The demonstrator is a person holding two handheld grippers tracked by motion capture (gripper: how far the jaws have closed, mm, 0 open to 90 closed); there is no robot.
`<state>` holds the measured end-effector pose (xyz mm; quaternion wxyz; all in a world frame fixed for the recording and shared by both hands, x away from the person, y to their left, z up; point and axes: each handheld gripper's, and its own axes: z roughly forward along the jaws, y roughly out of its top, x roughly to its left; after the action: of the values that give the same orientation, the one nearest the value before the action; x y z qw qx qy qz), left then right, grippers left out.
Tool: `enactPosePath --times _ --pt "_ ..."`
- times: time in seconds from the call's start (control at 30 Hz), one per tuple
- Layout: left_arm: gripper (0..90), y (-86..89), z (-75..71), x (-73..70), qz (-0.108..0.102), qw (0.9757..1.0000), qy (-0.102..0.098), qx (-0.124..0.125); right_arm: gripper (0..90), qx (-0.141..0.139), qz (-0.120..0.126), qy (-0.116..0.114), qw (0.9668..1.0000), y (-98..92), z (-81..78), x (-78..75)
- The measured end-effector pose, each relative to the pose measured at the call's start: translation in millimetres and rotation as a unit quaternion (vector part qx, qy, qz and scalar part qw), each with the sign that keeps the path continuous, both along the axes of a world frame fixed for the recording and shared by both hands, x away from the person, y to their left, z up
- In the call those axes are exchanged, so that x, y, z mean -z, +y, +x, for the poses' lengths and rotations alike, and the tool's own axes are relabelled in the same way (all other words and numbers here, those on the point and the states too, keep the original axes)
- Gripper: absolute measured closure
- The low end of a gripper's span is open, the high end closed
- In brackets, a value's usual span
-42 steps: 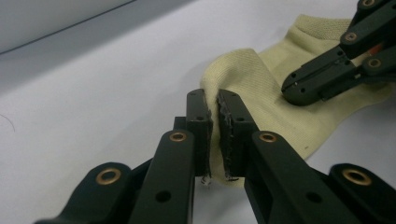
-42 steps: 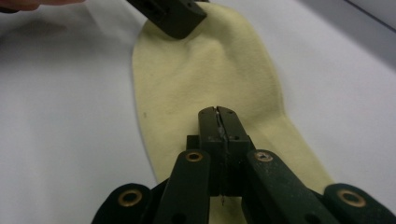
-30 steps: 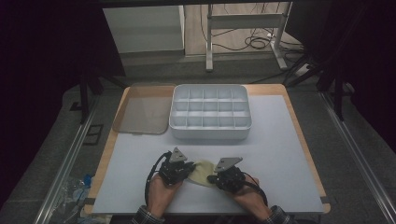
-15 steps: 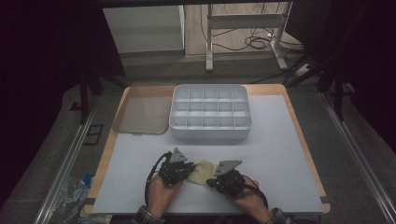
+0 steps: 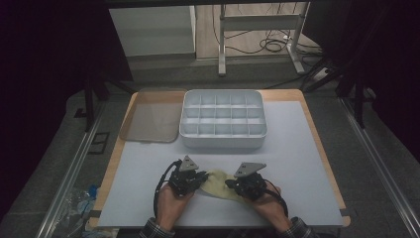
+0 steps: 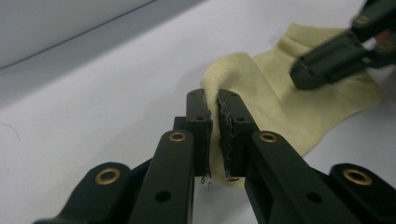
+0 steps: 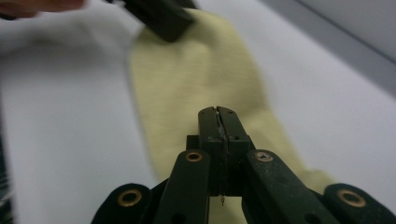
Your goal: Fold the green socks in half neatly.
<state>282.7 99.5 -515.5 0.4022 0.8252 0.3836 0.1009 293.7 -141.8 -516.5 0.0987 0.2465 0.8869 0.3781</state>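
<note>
The pale yellow sock [image 5: 218, 182] lies flat on the white counter [image 5: 297, 148] at its near edge, between the two hands. The left gripper [image 6: 214, 100] is closed on a raised fold of the sock at its left end; the fabric is pinched between the pads and lifted into a ridge, which suggests the end is held for folding or straightening. The right gripper [image 7: 219, 112] has its jaws closed together at the sock's right end; the gripper view shows the pads meeting with the fabric beneath them, and whether a thin layer is caught between them cannot be told. With both ends taken, the sock can be stretched or doubled over. Farther away, at the centre of the counter, stands an empty white compartment tray [image 5: 223, 119], probably the destination. Its translucent lid [image 5: 148, 121] lies just left of it, leaving the compartments open.
</note>
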Motion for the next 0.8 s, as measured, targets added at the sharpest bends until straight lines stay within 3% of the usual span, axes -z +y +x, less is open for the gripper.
enactPosePath --times 0.2,0.47,0.57,0.63,0.67,0.8 --pt "83.4 -2.8 0.9 -4.4 -0.009 0.9999 0.001 0.006 89.6 0.013 -0.021 -0.003 0.9997 -2.9 4.2 10.7" --pt "83.3 -13.9 1.1 -14.9 -0.026 0.9990 0.006 0.037 89.5 0.015 0.002 0.005 0.9999 -7.0 5.8 13.5" --pt "83.3 -20.0 2.1 -18.1 -0.024 0.9987 0.004 0.045 87.7 0.015 0.003 0.010 0.9998 -8.6 6.7 12.7" --pt "83.3 -24.4 2.7 -19.9 -0.023 0.9985 0.004 0.049 85.5 0.015 0.001 0.003 0.9999 -9.3 6.4 11.6" --pt "83.3 -26.3 3.1 -20.3 -0.023 0.9985 0.004 0.050 84.3 0.019 0.003 -0.017 0.9997 -14.3 5.6 6.6" --pt "83.3 -31.6 4.4 -21.2 -0.022 0.9982 0.005 0.056 82.0 0.042 0.013 -0.033 0.9985 -31.1 8.7 -4.1"
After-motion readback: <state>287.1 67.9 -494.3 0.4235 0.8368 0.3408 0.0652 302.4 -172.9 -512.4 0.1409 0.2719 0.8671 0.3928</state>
